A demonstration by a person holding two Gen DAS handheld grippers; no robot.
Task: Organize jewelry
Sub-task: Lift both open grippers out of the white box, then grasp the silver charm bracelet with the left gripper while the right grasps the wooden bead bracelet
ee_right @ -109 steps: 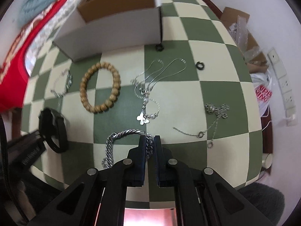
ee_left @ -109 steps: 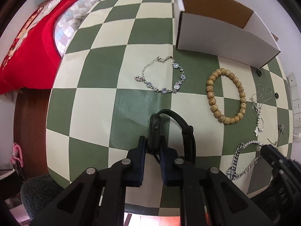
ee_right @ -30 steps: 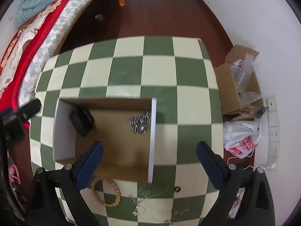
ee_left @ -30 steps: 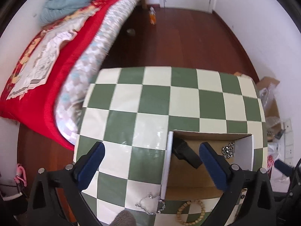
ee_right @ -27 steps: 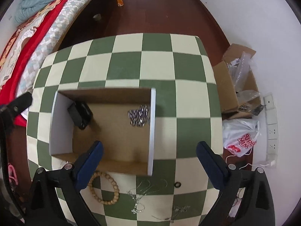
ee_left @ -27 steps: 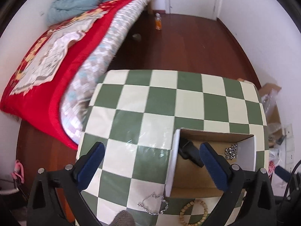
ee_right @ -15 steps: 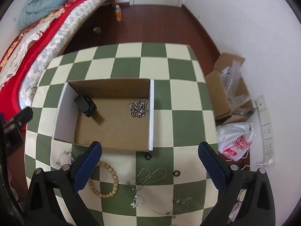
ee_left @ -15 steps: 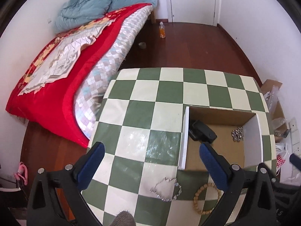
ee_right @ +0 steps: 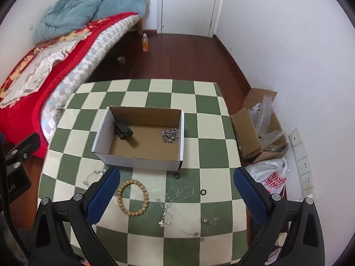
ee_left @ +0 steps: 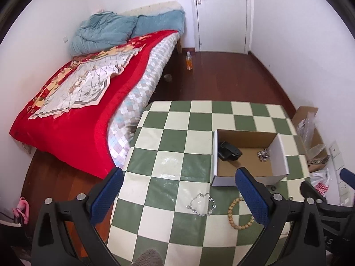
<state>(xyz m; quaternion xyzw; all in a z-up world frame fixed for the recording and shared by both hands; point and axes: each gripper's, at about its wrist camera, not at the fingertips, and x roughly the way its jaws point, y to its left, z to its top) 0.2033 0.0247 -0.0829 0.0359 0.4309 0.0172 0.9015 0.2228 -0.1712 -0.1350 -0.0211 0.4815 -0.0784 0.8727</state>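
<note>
An open cardboard box point(ee_right: 104, 141) point(ee_left: 280, 157) stands on the green-and-cream checkered table point(ee_right: 208, 124). Inside it lie a black watch point(ee_right: 122, 129) point(ee_left: 228, 150) and a silver chain point(ee_right: 169, 135) point(ee_left: 263, 155). In front of the box lie a wooden bead bracelet point(ee_right: 132, 197) point(ee_left: 240, 213), a silver link bracelet point(ee_left: 202, 204) point(ee_right: 94, 176), thin silver necklaces point(ee_right: 173, 201), a small chain point(ee_right: 207, 223) and two black rings point(ee_right: 203, 192). My left gripper point(ee_left: 179, 197) and right gripper point(ee_right: 176, 197) are wide open, empty, held high above the table.
A bed with a red quilt point(ee_left: 73, 110) stands left of the table. A cardboard box with plastic wrap point(ee_right: 257, 130) and a white bag point(ee_right: 269, 175) lie on the wooden floor at the right. A bottle point(ee_right: 145, 41) stands near the door.
Both grippers have risen and pulled back from the table, so the box and the jewelry look smaller and farther. Earlier they carried the watch and silver chain, which now lie in the box.
</note>
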